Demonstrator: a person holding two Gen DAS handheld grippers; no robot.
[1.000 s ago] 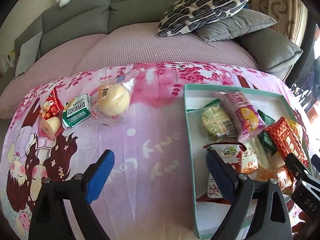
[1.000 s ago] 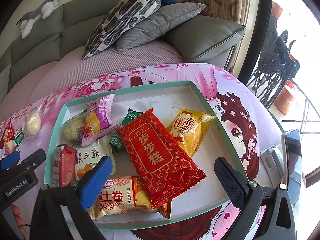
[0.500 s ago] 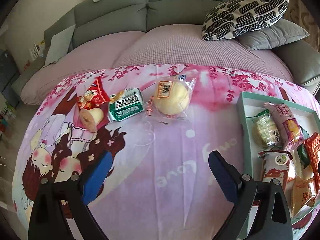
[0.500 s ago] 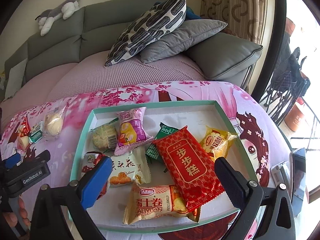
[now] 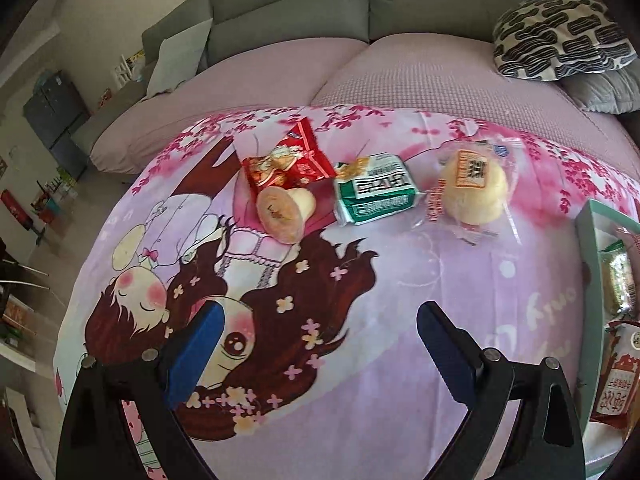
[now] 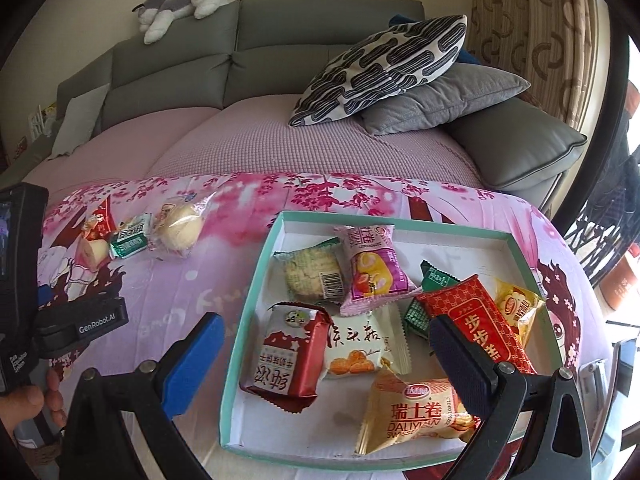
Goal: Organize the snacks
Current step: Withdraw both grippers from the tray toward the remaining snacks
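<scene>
While both tools stay spread and empty, the left gripper has swung left since a second ago: ahead lie the jelly cup, red packet, green packet and wrapped bun. The right gripper hangs over the teal tray, farther back than before.

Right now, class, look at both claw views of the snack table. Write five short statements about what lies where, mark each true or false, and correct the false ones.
1. Both claws are open and empty. True: left claw, right claw.
2. The round bun lies inside the box. False: it lies on the cloth outside it.
3. The green packet lies between the bun and the red packet. True.
4. The box is empty. False: it holds several snacks.
5. The patterned cushion lies on the floor. False: it is on the sofa.
</scene>
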